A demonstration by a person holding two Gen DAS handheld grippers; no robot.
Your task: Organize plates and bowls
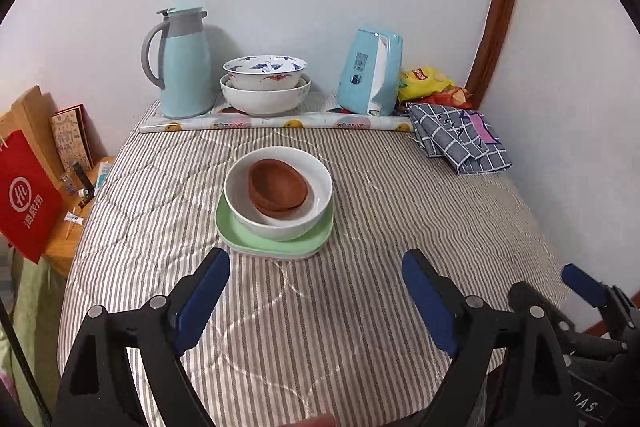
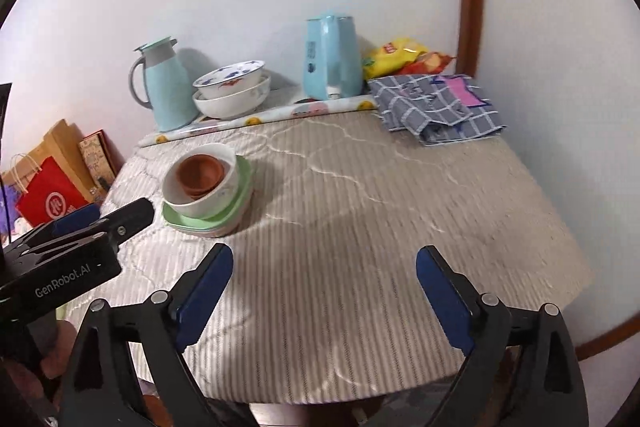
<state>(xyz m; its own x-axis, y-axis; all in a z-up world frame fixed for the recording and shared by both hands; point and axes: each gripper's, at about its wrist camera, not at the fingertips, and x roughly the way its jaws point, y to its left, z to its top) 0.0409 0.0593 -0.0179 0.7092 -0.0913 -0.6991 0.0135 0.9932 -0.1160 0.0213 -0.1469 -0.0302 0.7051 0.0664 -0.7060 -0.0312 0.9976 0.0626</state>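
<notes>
A white bowl (image 1: 280,219) holding brown bowls (image 1: 278,193) sits on green plates (image 1: 276,247) mid-table; the stack also shows in the right wrist view (image 2: 200,203). Two patterned white bowls (image 1: 265,83) are nested at the back by the wall, also in the right wrist view (image 2: 232,87). My left gripper (image 1: 316,267) is open and empty, just in front of the green plates. My right gripper (image 2: 324,263) is open and empty over bare striped cloth to the right of the stack. The right gripper shows at the lower right of the left wrist view (image 1: 552,287).
A light blue thermos jug (image 1: 182,63), a blue tissue pack (image 1: 370,71), a yellow snack bag (image 1: 428,83) and a folded checked cloth (image 1: 460,139) line the back. A red bag (image 1: 28,199) and small items sit on a side table at the left.
</notes>
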